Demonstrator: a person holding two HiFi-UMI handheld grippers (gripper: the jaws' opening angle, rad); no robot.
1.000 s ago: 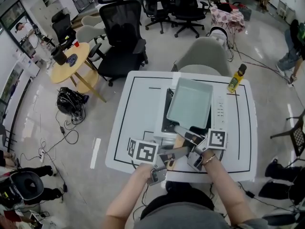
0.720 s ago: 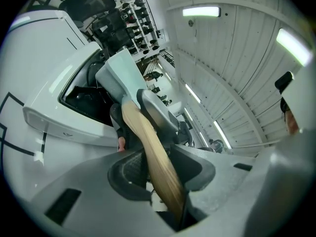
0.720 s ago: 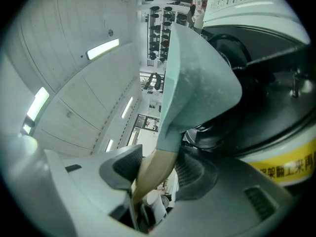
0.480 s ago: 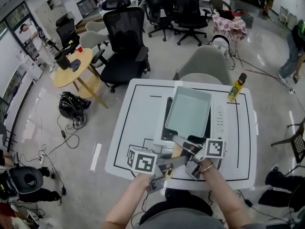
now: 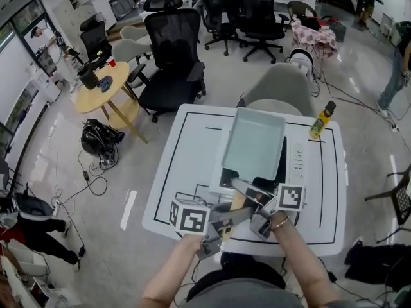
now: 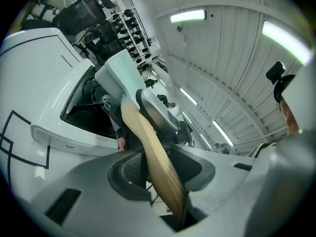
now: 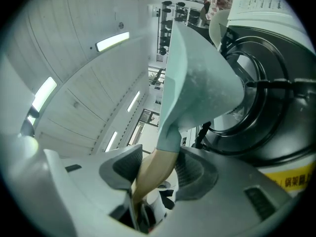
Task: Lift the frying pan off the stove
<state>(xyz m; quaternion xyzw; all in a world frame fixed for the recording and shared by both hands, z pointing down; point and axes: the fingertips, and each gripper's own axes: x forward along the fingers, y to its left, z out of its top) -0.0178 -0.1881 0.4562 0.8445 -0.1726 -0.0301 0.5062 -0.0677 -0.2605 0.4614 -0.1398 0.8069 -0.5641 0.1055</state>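
Task thing: the pale teal square frying pan (image 5: 253, 143) was over the stove (image 5: 296, 158), which sat right of the bench's (image 5: 183, 162) middle; the pan's wooden handle (image 5: 238, 202) reached back toward the near edge.
Left tongs: the left tongs (image 5: 221, 222) were clamped on the wooden handle near its free end, with both pads pressed against the wood in the left gripper view.
Right tongs: the right tongs (image 5: 258, 202) were clamped on the same handle further up, just behind the teal neck where it joins the pan.
Pan attitude: tilted, its far edge higher than the handle end; in the right gripper view its underside stood apart from the black burner ring.
Done so far: both grips were set, and the pan looked to be off the burner already, carried by the handle alone.
Left to do: probably only raising it further and holding it level and clear of the stove.
Other things: a yellow bottle (image 5: 321, 120) stood at the far right corner, well apart from the pan.
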